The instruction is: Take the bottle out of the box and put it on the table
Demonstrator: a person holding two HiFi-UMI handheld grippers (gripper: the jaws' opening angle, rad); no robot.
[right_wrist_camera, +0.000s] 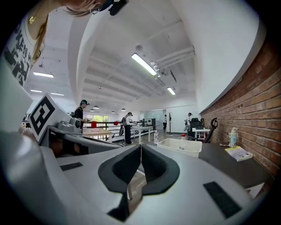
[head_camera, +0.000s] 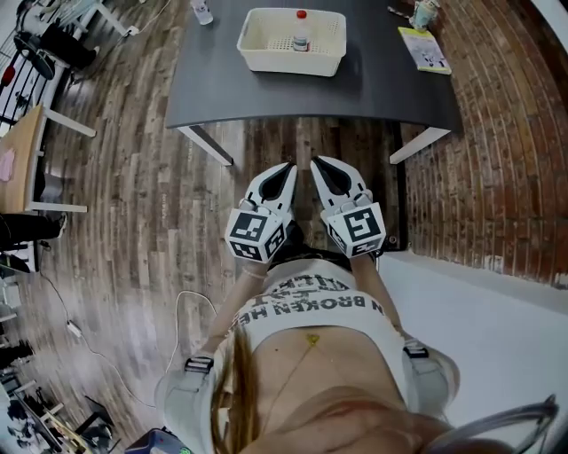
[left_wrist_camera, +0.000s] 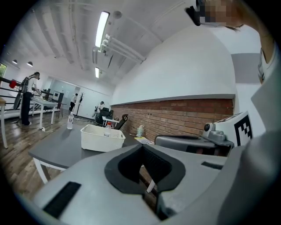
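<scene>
A clear bottle with a red cap (head_camera: 300, 31) stands upright inside a cream perforated box (head_camera: 257, 55) on the dark grey table (head_camera: 373, 89). Both grippers hover over the wooden floor, short of the table's near edge, side by side and pointing at it. My left gripper (head_camera: 289, 167) is shut with nothing in it. My right gripper (head_camera: 316, 163) is also shut and empty. In the left gripper view the closed jaw tips (left_wrist_camera: 141, 146) point toward the box (left_wrist_camera: 102, 139) and bottle (left_wrist_camera: 108, 128). The right gripper view shows the closed tips (right_wrist_camera: 140, 146), the box (right_wrist_camera: 179, 147) and bottle (right_wrist_camera: 183, 137) beyond.
A second clear bottle (head_camera: 202, 12) stands at the table's far left. A yellow booklet (head_camera: 424, 49) and a small cup-like object (head_camera: 424, 12) lie at its right end. A brick wall (head_camera: 506, 160) runs along the right. Desks, cables and people fill the room to the left.
</scene>
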